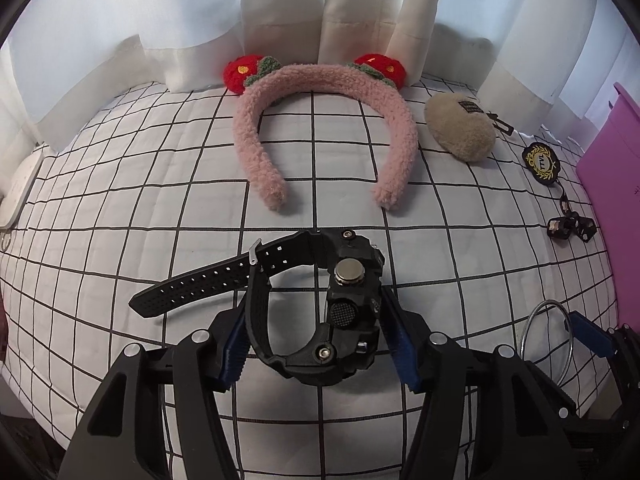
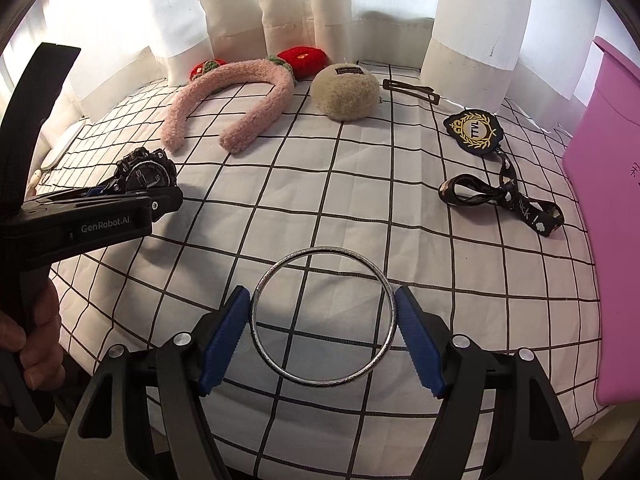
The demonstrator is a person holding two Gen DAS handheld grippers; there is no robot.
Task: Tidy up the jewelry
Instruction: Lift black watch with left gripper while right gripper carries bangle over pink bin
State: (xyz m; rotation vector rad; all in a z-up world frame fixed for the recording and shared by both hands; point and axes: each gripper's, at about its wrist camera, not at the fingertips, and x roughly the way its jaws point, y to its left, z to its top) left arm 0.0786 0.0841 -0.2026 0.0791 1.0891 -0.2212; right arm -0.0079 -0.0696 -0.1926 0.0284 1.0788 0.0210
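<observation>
My left gripper (image 1: 316, 332) is shut on a black sports watch (image 1: 344, 312), its blue pads (image 1: 232, 356) pressing the strap and the case, with the loose strap end trailing left. It also shows in the right wrist view (image 2: 146, 174), held above the checked cloth (image 2: 320, 200). My right gripper (image 2: 324, 320) is shut on a silver bangle (image 2: 324, 316), pads touching its left and right sides. The bangle also shows at the right edge of the left wrist view (image 1: 548, 344).
A pink fluffy headband (image 1: 320, 136) with red strawberry ears lies at the back. A beige plush clip (image 2: 346, 94), a dark hair clip (image 2: 412, 90), a black badge lanyard (image 2: 478, 132) and a pink box (image 2: 608, 216) sit to the right. White curtains hang behind.
</observation>
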